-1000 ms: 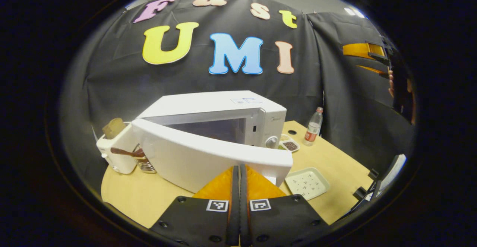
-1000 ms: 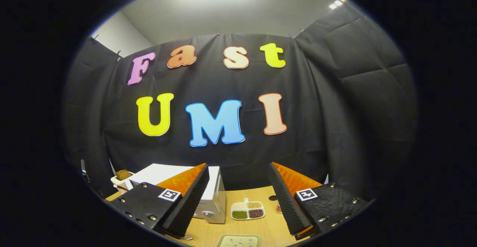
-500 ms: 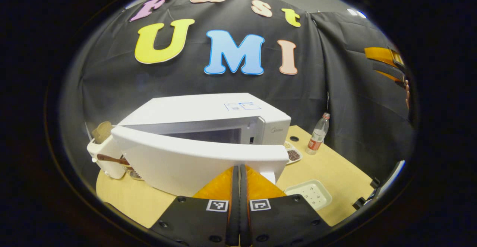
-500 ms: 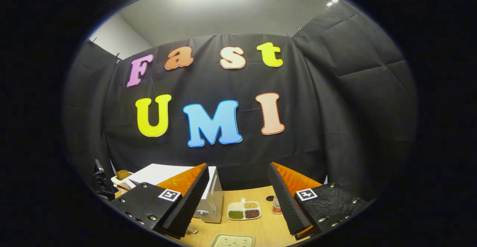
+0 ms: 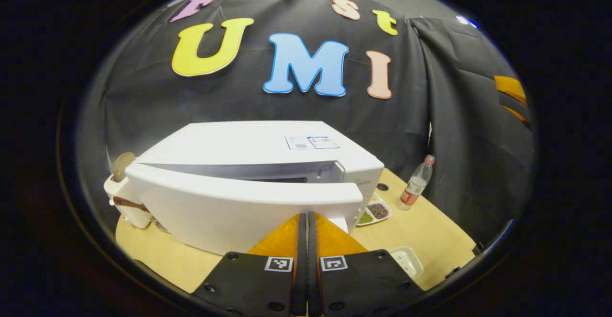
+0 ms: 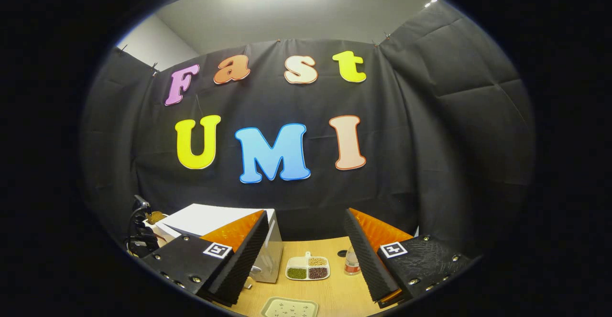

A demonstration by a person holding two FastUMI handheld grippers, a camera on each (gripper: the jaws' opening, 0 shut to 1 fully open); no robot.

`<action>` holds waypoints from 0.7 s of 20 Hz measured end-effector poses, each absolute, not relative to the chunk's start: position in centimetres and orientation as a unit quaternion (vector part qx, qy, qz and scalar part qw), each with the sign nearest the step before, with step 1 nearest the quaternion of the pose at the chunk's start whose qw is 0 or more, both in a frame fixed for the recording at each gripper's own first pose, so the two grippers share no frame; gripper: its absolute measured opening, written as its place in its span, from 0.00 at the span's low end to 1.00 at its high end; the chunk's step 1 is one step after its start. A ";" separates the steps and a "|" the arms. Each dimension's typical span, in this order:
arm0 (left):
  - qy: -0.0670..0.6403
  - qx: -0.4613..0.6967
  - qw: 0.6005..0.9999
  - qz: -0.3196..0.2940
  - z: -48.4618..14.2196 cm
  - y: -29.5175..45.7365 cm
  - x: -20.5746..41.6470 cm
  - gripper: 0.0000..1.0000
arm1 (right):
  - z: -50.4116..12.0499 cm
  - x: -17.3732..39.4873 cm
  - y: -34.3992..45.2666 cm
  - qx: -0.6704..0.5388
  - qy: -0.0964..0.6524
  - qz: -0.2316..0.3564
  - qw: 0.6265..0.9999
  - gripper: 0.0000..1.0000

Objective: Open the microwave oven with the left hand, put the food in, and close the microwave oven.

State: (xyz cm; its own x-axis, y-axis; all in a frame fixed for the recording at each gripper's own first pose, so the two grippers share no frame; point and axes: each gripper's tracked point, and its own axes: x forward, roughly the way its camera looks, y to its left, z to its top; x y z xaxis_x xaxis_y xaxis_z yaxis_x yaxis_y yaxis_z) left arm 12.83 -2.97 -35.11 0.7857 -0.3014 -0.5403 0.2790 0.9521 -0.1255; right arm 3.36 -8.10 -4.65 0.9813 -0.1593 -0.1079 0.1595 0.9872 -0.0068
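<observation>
The microwave oven stands on the worktop, white, its door swung part-way out from the body so that a narrow wedge of the dark cavity shows along the door's top edge. In the right gripper view the microwave oven sits at the left, partly behind that view's own fingers.

The left tongs are pressed together with no gap between the fingers, their tips right at the door's outer face near its free end; whether they touch the door cannot be told. Nothing is held between them.

The right tongs are spread wide apart, well above the worktop, and hold nothing.

To the right of the microwave oven lies a divided dish of green, brown and pale grains, just beside its front corner. Farther right stands a plastic bottle, upright, with a red cap. In front of the microwave oven, to the right of the door, lies a pale speckled tray. To the left of the microwave oven stands a white toaster with a slice of bread sticking up from it.
</observation>
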 end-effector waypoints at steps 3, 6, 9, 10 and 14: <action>0.297 -0.021 0.943 -0.147 -35.6 -3.3 14.3 0.07 | -4.8 3.5 -8.8 -0.001 0.058 -0.084 0.995 0.96; 0.295 -0.019 0.944 -0.143 -35.6 -3.7 15.4 0.07 | -5.1 3.6 -9.2 -0.001 0.061 -0.087 0.994 0.96; 0.302 -0.019 0.943 -0.139 -36.0 -4.1 15.9 0.07 | -5.4 3.9 -9.5 0.001 0.065 -0.091 0.994 0.96; 0.300 -0.009 0.943 -0.141 -36.1 -4.3 15.9 0.07 | -5.8 4.0 -9.6 0.002 0.069 -0.092 0.993 0.96; 0.288 -0.004 0.948 -0.136 -35.8 -4.3 16.3 0.07 | -5.9 4.3 -9.5 0.004 0.072 -0.090 0.993 0.97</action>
